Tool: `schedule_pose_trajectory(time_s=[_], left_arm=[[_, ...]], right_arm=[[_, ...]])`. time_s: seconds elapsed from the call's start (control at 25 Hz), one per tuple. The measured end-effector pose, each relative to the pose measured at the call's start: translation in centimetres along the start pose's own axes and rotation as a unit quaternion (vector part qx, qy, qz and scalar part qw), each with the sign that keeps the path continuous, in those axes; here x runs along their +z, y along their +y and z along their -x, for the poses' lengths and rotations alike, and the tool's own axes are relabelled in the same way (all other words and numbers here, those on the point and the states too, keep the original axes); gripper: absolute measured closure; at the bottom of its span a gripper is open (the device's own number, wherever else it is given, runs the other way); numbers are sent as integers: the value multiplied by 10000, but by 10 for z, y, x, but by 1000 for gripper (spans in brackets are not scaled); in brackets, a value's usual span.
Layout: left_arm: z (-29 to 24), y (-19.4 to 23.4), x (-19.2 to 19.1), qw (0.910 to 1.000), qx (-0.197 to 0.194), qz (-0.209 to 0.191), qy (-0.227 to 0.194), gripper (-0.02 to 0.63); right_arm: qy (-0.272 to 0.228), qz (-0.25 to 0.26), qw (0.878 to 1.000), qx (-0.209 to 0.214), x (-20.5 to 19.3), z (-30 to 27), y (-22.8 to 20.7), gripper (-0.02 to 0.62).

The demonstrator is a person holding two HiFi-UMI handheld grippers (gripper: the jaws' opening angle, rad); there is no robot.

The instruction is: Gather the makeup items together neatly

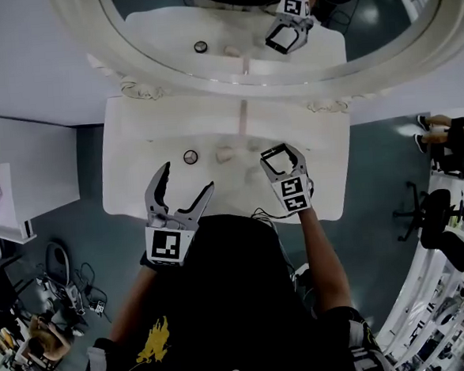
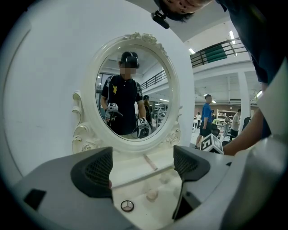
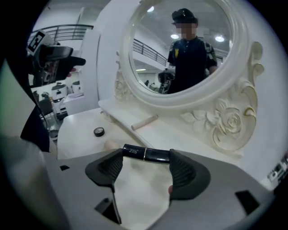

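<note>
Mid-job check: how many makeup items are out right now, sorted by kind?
Black tube, held in right gripper: 1
Round compact: 1
Pale stick, on the shelf: 1
Pale round pieces: 2
Total: 5

Black shirt (image 1: 224, 300), yellow print (image 1: 152, 341); grey tongs (image 1: 188, 176) carry square-marker cubes (image 1: 166, 246).

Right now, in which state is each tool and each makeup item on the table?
left tool: open, empty.
right tool: shut on black tube.
black tube: gripped by both ends.
round compact: lying flat on table, untouched.
small pale item: resting on table.
pale stick: lying on back shelf.
</note>
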State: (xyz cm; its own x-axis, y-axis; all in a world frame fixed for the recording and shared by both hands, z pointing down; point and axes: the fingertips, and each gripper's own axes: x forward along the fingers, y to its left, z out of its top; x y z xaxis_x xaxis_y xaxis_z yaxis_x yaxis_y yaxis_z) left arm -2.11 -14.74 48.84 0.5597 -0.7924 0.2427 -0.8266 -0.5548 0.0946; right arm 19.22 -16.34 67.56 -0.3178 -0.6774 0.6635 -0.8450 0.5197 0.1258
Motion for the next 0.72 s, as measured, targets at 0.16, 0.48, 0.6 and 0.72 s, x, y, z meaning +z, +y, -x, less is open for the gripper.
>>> schedule_pose_trajectory(time_s=[0.16, 0.48, 0.6, 0.72], left_arm=[[6, 3, -7, 9997, -3, -87, 227, 176], [18, -1, -14, 9988, 48, -56, 488, 233], [18, -2, -4, 9998, 153, 7, 121, 236], [20, -5, 2, 9997, 192, 54, -105, 245]], right_arm=[[163, 1041, 9914, 773, 27, -8, -10, 258], [665, 2788, 9423, 1730, 69, -51, -21, 256], [873, 3178, 9207, 2091, 73, -74, -8, 256], [1242, 3478, 8933, 2561, 60, -85, 5, 256]])
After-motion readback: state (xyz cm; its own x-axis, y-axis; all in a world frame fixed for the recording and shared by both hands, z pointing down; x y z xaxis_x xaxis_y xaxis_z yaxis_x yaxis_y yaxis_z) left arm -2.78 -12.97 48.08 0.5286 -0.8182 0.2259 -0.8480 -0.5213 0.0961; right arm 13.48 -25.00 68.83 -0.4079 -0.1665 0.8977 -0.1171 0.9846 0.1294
